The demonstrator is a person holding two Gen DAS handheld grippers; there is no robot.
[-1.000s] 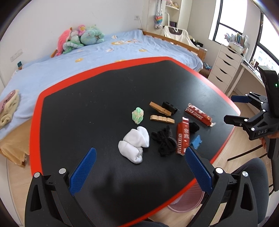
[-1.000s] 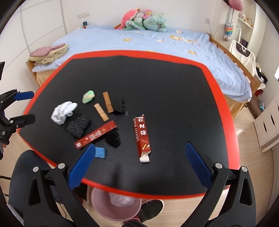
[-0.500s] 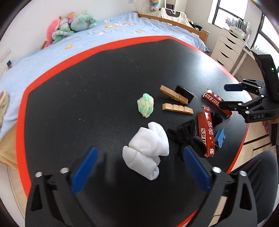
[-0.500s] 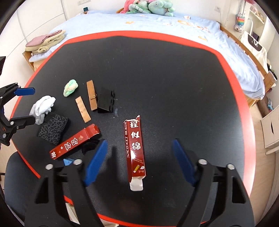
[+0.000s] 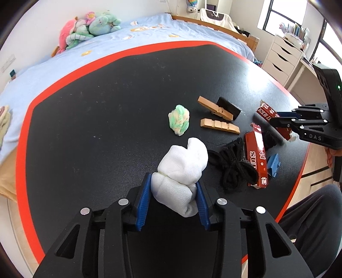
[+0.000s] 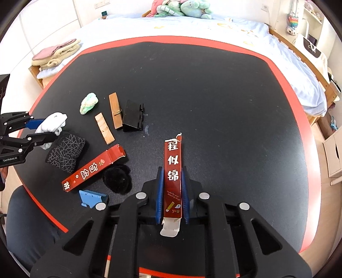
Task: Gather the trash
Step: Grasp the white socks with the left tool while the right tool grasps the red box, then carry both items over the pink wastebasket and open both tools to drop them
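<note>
1. Our right gripper (image 6: 172,193) is closed on a long red carton (image 6: 173,171) printed with white characters; the blue pads (image 6: 159,192) press its two long sides near the end closest to us.
2. The long axis of this carton runs straight away from us along the fingers. Its torn far end points toward the bed (image 6: 213,27), and its open white flap sticks out behind the pads.
3. Our left gripper (image 5: 174,192) is closed around a white rolled sock (image 5: 181,171), holding its lower part; the rounded upper part points away from us.
4. A second red carton (image 6: 94,169) lies flat, left of the held carton, on a diagonal.
5. Left of the held carton we also see a black patterned sock (image 6: 66,154), a black fuzzy ball (image 6: 117,177), a blue clip (image 6: 92,198), two wooden clothespins (image 6: 114,110), a black binder clip (image 6: 132,116) and a green fluffy ball (image 6: 88,103).
6. Everything lies on a black table (image 6: 213,96) with a red border; plush toys (image 6: 181,7) sit far on the bed.
</note>
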